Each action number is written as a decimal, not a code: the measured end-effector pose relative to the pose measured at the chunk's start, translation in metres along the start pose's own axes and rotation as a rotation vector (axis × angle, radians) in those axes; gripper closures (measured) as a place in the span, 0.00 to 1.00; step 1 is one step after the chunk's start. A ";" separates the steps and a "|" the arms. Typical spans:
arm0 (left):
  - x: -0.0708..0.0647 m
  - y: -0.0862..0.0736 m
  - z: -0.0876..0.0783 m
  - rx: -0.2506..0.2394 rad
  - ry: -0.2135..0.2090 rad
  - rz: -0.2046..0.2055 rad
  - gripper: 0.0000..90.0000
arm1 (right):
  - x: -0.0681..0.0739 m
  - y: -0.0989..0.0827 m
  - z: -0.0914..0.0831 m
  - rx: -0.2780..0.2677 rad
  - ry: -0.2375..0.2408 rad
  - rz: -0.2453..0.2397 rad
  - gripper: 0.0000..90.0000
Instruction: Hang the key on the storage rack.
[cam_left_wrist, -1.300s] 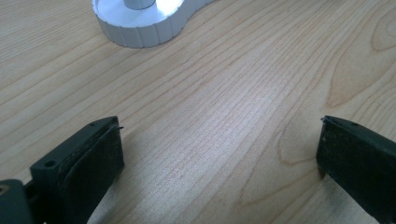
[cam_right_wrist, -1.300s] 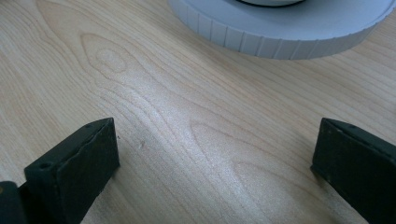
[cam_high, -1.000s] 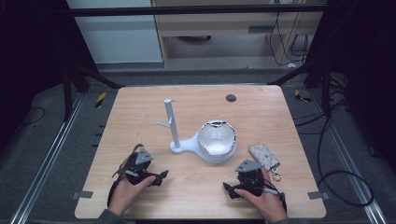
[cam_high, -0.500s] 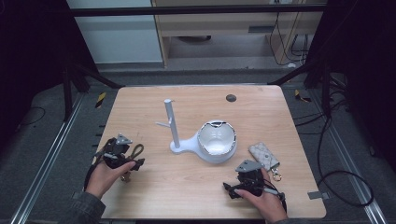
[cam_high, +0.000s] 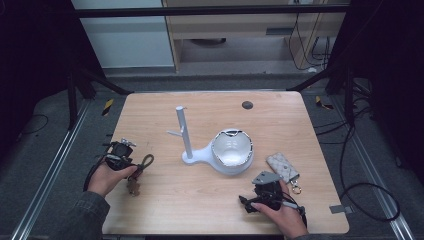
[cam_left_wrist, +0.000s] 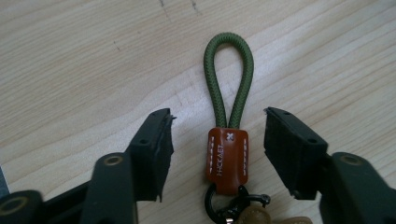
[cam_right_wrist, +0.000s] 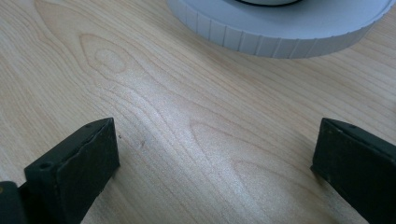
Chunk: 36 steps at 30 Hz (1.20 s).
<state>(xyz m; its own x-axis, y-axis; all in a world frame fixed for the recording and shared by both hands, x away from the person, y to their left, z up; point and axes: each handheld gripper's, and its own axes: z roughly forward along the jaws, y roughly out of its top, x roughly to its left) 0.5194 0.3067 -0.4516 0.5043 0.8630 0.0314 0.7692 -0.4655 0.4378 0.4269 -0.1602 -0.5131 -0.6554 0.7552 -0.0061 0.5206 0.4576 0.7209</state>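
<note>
1. Left gripper sits at about 8 o'clock from the white stand, and its jaws have just been closing; in the left gripper view they straddle the brown leather tab of the keychain with a gap on each side, so nothing is pinched yet.
2. I keep the tab centred between the pads, since the left jaw stands slightly farther from it than the right one.
3. I close on the leather tab itself, not on the green cord loop that runs toward 12 o'clock in that view, because the cord would likely slip or fold.
4. I keep the pads low to the table so they catch the tab's full side and not just its top edge.
5. I watch the black clip and the tan pieces at 6 o'clock of the tab; they will probably dangle and swing once I lift.
6. My right gripper rests with its jaws wide apart and empty at 5 o'clock from the stand's bowl, near the patterned key case, and I leave it there.
7. I lift slowly, judging that the loop is meant for the stand's peg.
</note>
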 end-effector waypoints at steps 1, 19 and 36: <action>0.000 -0.001 0.000 0.004 -0.003 -0.004 0.50 | 0.000 0.000 0.000 0.000 0.000 0.000 0.00; -0.005 -0.003 0.010 0.098 -0.007 0.046 0.60 | 0.000 0.000 0.000 0.000 0.000 0.000 0.00; -0.005 -0.003 0.012 0.114 -0.014 0.067 0.69 | 0.000 0.000 0.000 0.000 0.000 0.000 0.00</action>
<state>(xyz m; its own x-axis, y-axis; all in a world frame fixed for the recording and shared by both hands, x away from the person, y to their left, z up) 0.5190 0.3020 -0.4636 0.5608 0.8268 0.0438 0.7729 -0.5417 0.3305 0.4269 -0.1602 -0.5131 -0.6553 0.7553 -0.0065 0.5205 0.4578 0.7208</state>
